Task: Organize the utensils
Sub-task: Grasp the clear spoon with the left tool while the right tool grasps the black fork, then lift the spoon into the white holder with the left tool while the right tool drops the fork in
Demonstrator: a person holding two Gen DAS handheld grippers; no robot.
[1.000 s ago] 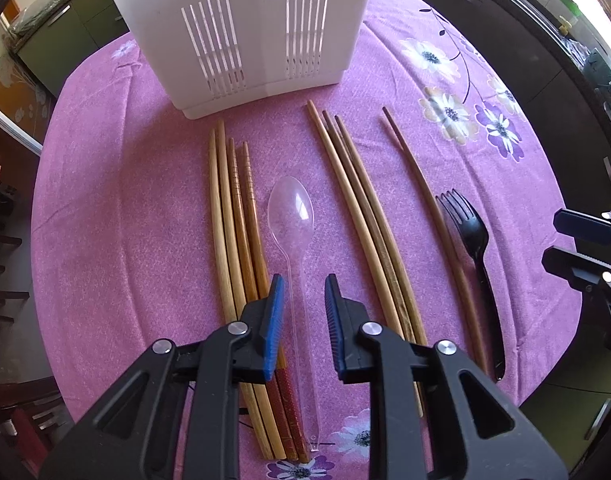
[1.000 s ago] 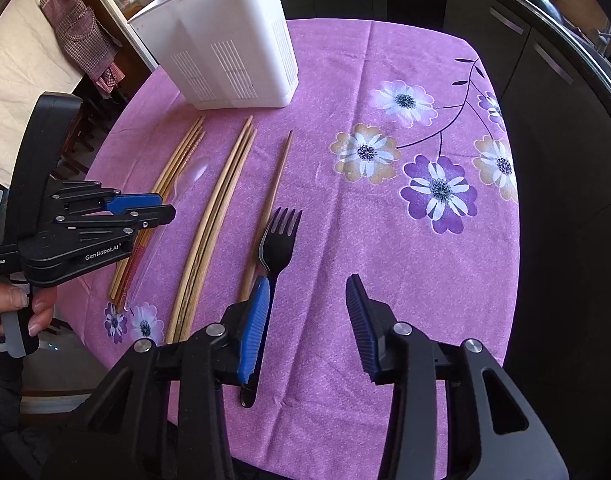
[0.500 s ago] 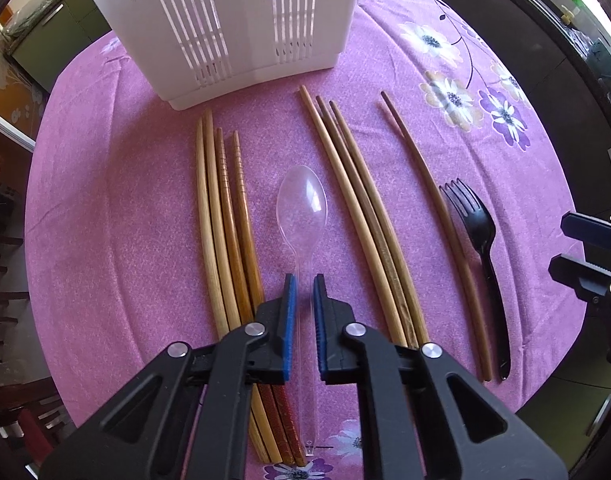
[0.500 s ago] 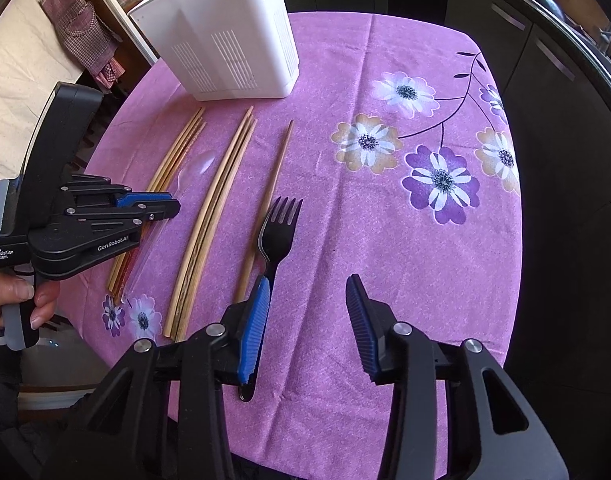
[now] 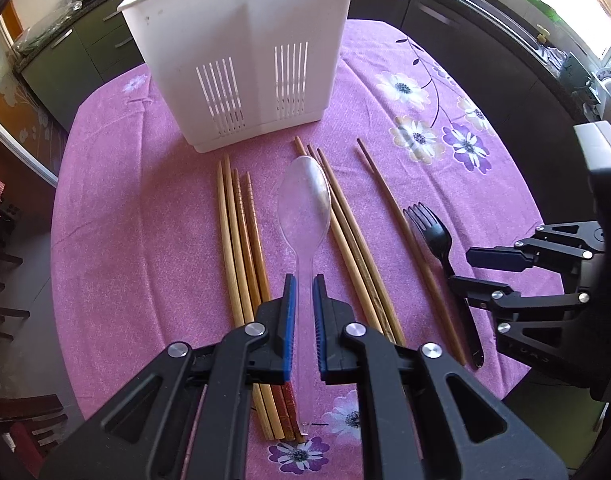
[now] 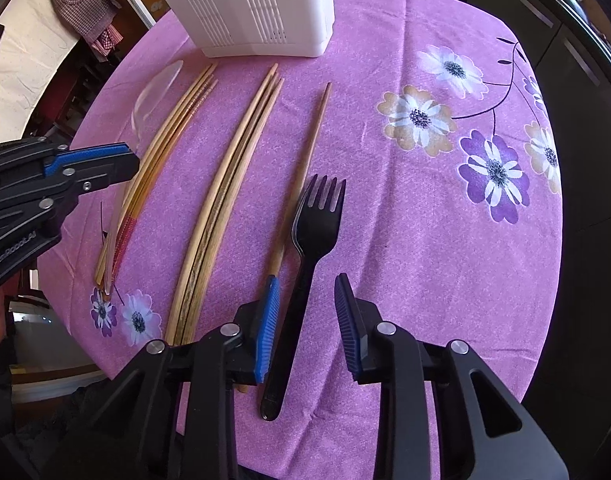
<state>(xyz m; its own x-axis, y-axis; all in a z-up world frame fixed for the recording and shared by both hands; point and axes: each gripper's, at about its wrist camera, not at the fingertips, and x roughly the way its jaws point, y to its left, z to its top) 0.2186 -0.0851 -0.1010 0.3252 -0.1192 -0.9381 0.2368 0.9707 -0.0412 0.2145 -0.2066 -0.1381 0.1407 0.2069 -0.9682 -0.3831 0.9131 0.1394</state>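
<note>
My left gripper [image 5: 303, 292] is shut on the handle of a clear plastic spoon [image 5: 304, 204] and holds it lifted off the cloth, bowl pointing at the white utensil holder [image 5: 241, 52]. The spoon's bowl also shows in the right wrist view [image 6: 155, 88], raised beside the left gripper [image 6: 125, 160]. My right gripper [image 6: 305, 312] is open, its jaws on either side of the handle of a black plastic fork [image 6: 311, 236] that lies on the cloth. The fork also shows in the left wrist view [image 5: 433, 232], with the right gripper [image 5: 469, 268] over its handle.
Wooden chopsticks lie in groups on the purple flowered tablecloth [image 6: 425, 220]: one bundle on the left [image 5: 241, 240], one in the middle [image 5: 357, 248], a single one [image 5: 401, 216] beside the fork. The table edge is close on the near and right sides.
My left gripper closed on the spoon handle and lifted the spoon off the cloth. My right gripper moved forward and left, so its open jaws now straddle the fork handle.
</note>
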